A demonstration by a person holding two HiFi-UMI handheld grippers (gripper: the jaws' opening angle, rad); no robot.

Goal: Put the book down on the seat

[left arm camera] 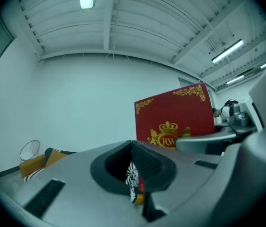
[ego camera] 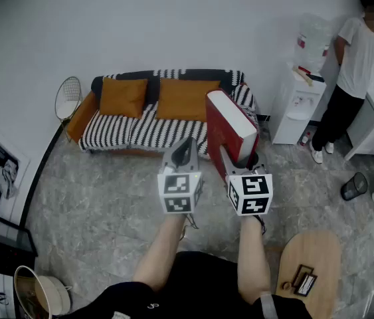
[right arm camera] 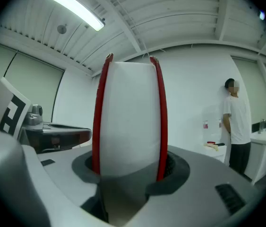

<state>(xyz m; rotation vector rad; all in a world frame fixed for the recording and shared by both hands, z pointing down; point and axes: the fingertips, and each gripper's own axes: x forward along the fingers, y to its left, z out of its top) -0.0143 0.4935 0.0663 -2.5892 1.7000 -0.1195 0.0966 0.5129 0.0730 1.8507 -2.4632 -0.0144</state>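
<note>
Right gripper: was clamped on the red book, held upright.
Left gripper: jaws were closed together, empty.
Sofa: was seen at 11 o'clock.

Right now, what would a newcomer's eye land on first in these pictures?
A thick red hardcover book with white pages, held upright in the right gripper at the head view's centre. Behind it, against the white wall, stands a sofa draped in black-and-white stripes with orange cushions. A person in a white T-shirt stands by the white water dispenser at far right.
</note>
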